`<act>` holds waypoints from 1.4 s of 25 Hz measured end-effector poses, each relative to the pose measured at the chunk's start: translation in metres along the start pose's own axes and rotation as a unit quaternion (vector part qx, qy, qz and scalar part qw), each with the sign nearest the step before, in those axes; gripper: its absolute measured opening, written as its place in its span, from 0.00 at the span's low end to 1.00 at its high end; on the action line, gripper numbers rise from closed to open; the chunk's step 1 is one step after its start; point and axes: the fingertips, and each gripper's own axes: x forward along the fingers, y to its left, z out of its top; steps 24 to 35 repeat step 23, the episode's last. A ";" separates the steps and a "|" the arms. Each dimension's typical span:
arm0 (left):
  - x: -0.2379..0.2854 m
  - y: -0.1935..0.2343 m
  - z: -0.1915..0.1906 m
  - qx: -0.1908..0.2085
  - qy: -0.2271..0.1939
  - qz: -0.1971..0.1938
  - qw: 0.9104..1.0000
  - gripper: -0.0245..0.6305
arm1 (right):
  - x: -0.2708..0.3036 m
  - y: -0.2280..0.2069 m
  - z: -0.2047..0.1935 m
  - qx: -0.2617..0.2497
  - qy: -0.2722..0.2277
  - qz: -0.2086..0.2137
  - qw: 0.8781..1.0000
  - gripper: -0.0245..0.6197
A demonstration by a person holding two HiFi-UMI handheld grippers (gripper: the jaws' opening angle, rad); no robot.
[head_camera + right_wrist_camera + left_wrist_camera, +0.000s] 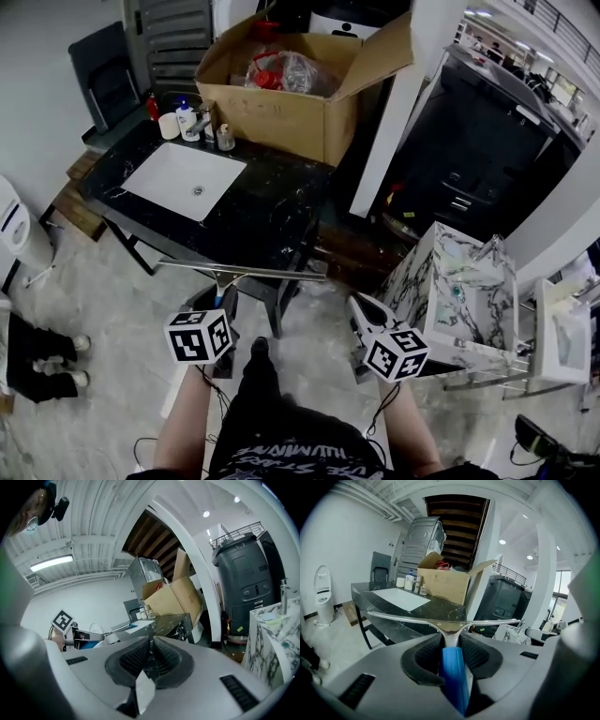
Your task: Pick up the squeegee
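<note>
My left gripper (pixel 452 657) is clamped on the blue handle of the squeegee (pixel 449 628), a pad on either side, with the metal blade standing crosswise just ahead of the jaws. In the head view the squeegee hangs in the air in front of the black marble surface (pixel 272 214) and touches nothing else, so I judge the pick-up made. What counts now is a firm pinch so the long blade cannot swing, with its ends kept clear of the surface's edge. My right gripper (pixel 151 659) has its jaws pressed together, empty, off to the side.

Left hand-held gripper (pixel 451 645) clamps the squeegee (pixel 440 620); right hand-held gripper (pixel 150 651) closed, empty.
</note>
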 end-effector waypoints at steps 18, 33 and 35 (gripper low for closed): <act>-0.048 -0.010 -0.045 -0.002 0.019 -0.011 1.000 0.25 | -0.040 0.031 -0.026 -0.002 0.009 0.012 1.000 0.12; -0.064 -0.001 -0.044 -0.002 0.017 -0.019 1.000 0.25 | -0.040 0.057 -0.028 -0.015 0.006 0.012 1.000 0.12; -0.064 -0.001 -0.044 -0.002 0.017 -0.019 1.000 0.25 | -0.040 0.057 -0.028 -0.015 0.006 0.012 1.000 0.12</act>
